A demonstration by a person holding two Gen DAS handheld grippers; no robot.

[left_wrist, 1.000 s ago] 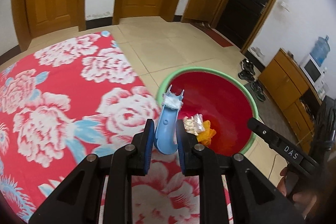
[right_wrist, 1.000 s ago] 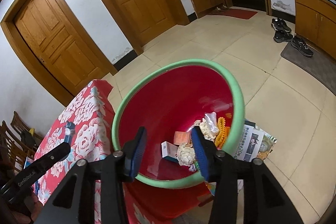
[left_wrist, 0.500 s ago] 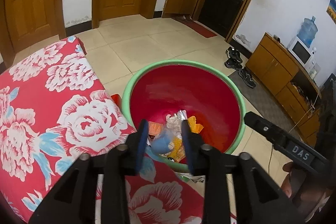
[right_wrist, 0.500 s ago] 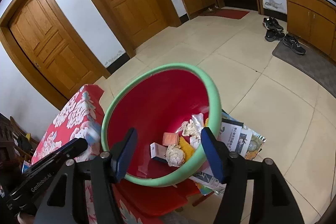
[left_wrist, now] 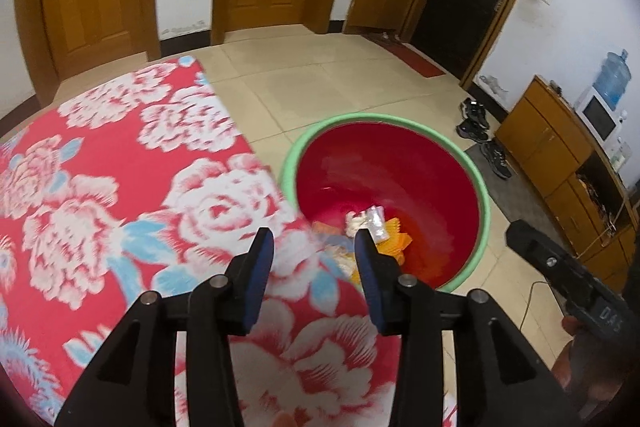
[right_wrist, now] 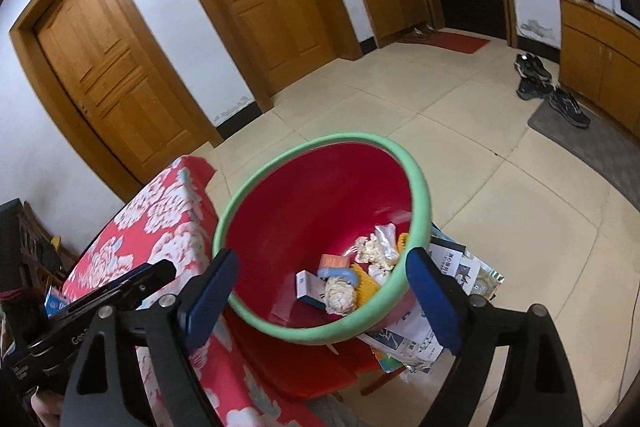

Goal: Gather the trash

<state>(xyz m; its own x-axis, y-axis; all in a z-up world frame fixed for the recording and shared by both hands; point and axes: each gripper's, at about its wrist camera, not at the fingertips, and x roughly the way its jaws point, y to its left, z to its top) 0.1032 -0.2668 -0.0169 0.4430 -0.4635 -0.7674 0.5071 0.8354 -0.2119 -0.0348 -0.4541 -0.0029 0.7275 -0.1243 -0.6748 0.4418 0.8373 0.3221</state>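
Left gripper jaws just been opening, now empty; blue scoop it held a sec ago lies in red bin w/ other trash. Right gripper also widening, empty over bin. Drop done; next item needed.

Even, soft indoor light, no hard shadows; a pale sheen lies on the red bucket wall (both views), fisheye bends the doors, corners go black, cloth slightly blurred
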